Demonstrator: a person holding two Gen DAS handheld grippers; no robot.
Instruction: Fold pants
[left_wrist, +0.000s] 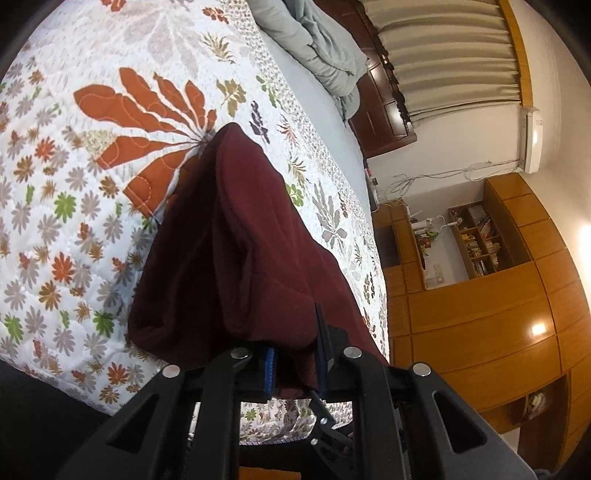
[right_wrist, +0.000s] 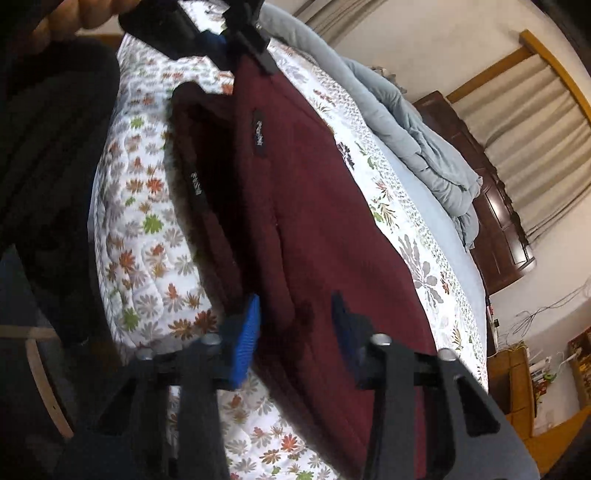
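At the bottom of the frame our left tool (left_wrist: 295, 363) pinches the pants (left_wrist: 236, 236); our right tool (right_wrist: 295, 325) straddles the pants' edge, pads not visibly pressing. Soft, limp maroon cloth trailing up the bed (left_wrist: 92, 184) — grab hems, it sags.

Pants (left_wrist: 236, 236): solid dark maroon, with small black labels bearing pale lettering. Quilt (left_wrist: 74, 206): white ground, printed with orange, grey, brown and green flowers and one large orange leaf motif; stitched in curved lines. Blanket (right_wrist: 417, 140): plain pale grey-blue. Curtains (left_wrist: 443, 55): beige, unpatterned. Cabinets (left_wrist: 480, 314): glossy honey-orange wood. Headboard (right_wrist: 495, 206): dark reddish-brown wood. Gripper pads (right_wrist: 246, 343): bright blue, on black frames.
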